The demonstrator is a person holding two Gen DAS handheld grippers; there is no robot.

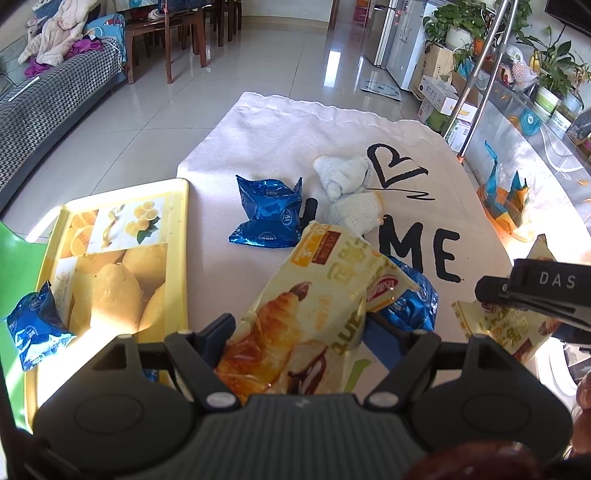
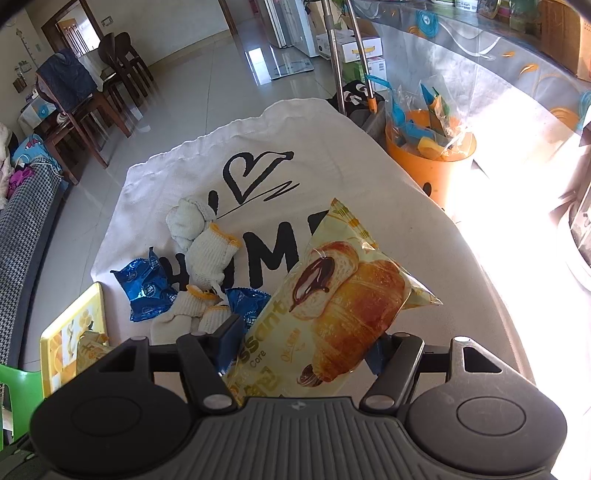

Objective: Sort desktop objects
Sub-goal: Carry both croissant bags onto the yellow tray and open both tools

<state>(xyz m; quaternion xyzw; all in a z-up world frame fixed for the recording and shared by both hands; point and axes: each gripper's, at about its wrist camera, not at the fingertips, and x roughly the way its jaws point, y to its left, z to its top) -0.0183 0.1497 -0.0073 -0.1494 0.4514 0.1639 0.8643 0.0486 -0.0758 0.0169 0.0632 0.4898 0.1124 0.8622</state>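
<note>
Home: sofa [image 1: 48, 107], dining chairs [image 1: 184, 33]

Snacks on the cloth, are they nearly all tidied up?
Not yet. One blue packet lies in the yellow tray. Each tool, left and right, holds a croissant pack. Blue packets and gloves are left on the cloth.

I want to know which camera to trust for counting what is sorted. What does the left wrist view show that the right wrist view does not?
Only the left wrist view shows the inside of the yellow tray well, with one blue packet lying in it, and the right tongs seen from the side.

Only the right wrist view shows the orange bucket beside the cloth and a glove lying near the tongs.

Both show the white cloth, the bundled gloves, loose blue packets, and a croissant packet clamped in that camera's own tongs.
</note>
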